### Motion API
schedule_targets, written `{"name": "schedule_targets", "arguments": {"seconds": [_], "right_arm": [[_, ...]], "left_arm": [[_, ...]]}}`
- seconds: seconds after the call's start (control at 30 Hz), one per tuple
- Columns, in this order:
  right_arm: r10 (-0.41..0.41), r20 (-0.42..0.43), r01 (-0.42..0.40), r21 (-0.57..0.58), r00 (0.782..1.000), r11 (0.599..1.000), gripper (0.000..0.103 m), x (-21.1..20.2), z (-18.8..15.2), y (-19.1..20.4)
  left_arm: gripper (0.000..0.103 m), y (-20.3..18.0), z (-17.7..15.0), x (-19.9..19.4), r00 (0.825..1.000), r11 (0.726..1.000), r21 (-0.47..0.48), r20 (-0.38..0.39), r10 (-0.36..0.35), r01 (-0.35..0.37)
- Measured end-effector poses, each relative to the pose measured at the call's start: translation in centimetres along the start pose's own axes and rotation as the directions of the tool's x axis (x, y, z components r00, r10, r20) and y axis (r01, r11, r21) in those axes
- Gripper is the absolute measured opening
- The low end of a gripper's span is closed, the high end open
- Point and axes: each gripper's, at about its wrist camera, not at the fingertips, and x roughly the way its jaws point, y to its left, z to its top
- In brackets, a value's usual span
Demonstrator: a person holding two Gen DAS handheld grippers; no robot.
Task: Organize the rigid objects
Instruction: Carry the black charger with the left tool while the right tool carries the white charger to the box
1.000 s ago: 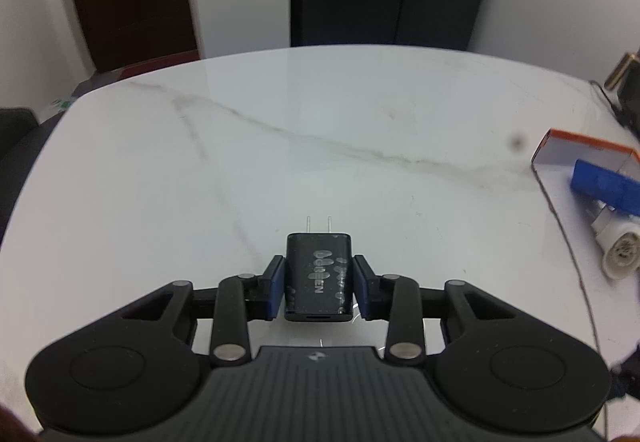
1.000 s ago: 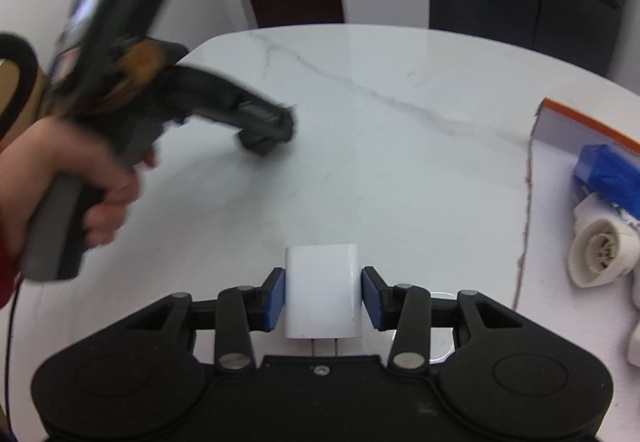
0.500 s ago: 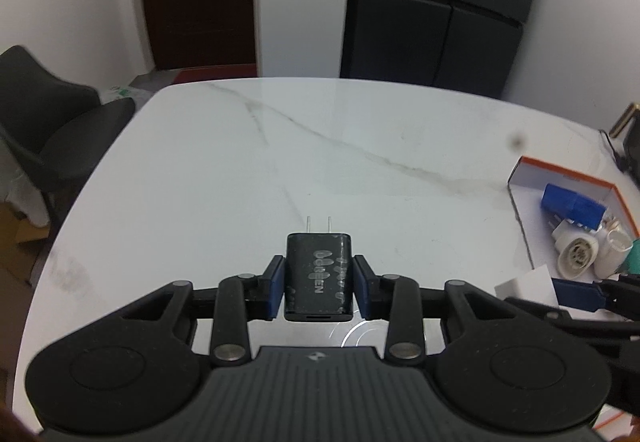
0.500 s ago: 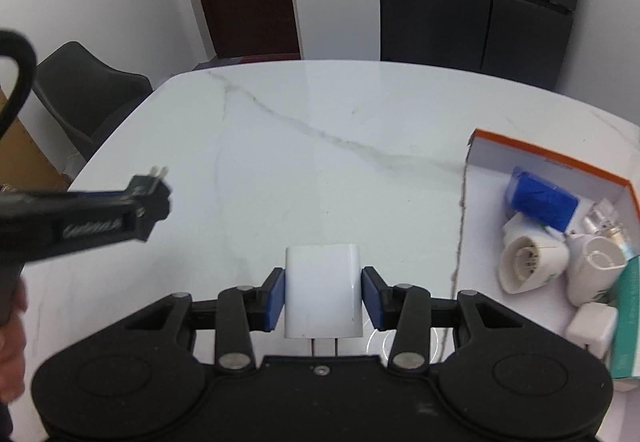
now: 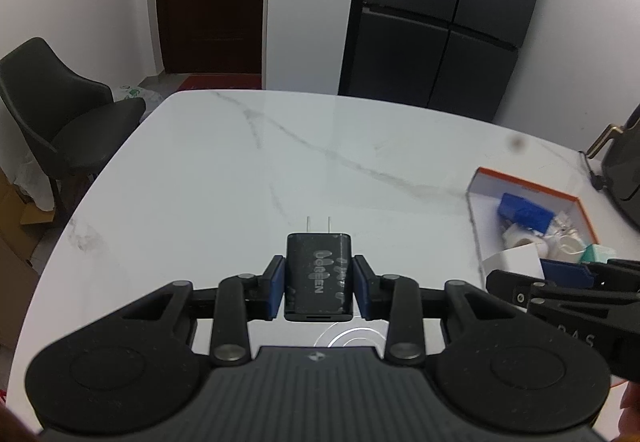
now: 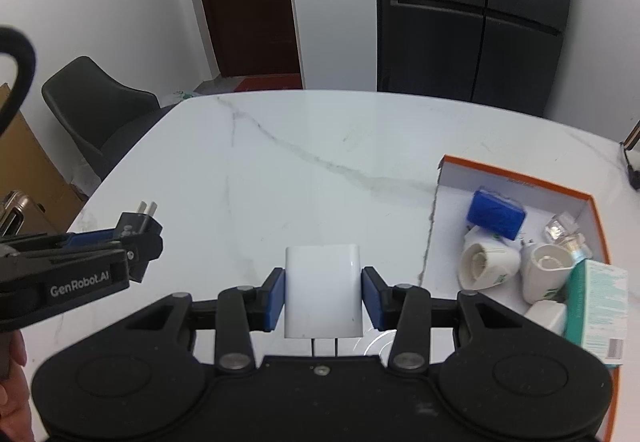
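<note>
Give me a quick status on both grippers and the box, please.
Left gripper shut on black charger. Right gripper shut on white charger. Box right, path clear.

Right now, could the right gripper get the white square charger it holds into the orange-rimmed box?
Probably yes. The right gripper is shut on the white square charger, and the orange-rimmed box lies open-topped just to its right, nothing between them.

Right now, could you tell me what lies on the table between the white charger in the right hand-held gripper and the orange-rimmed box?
Nothing: in the right wrist view, only bare marble table separates the white charger from the orange-rimmed box.
</note>
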Motion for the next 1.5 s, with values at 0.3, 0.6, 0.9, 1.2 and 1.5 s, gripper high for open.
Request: {"name": "schedule_targets", "arguments": {"seconds": [0.3, 0.6, 0.9, 1.2, 1.5], "right_arm": [[-0.022, 0.029, 0.02, 0.048, 0.999, 0.999, 0.051, -3.1, -1.3, -2.7], [-0.08, 0.043, 0.075, 0.109, 0.996, 0.991, 0.051, -6.1, -3.4, -5.9], [-0.158, 0.052, 0.147, 0.179, 0.986, 0.973, 0.051, -9.0, -5.0, -10.3], [-0.213, 0.049, 0.196, 0.241, 0.976, 0.951, 0.051, -11.3, -6.6, -14.1], [-0.232, 0.043, 0.212, 0.269, 0.972, 0.939, 0.051, -12.0, -7.6, -16.4]], "left_arm": [[0.036, -3.6, -0.8, -2.0, 0.998, 0.997, 0.042, 0.019, -0.059, 0.058], [0.036, -7.9, -1.7, -2.9, 0.99, 0.985, 0.108, 0.019, -0.138, 0.135], [0.036, -12.8, -2.6, -3.2, 0.977, 0.963, 0.171, 0.01, -0.212, 0.207], [0.036, -17.1, -3.7, -3.0, 0.965, 0.939, 0.227, -0.015, -0.263, 0.26], [0.036, -19.5, -4.4, -2.8, 0.961, 0.93, 0.246, -0.028, -0.275, 0.273]]}}
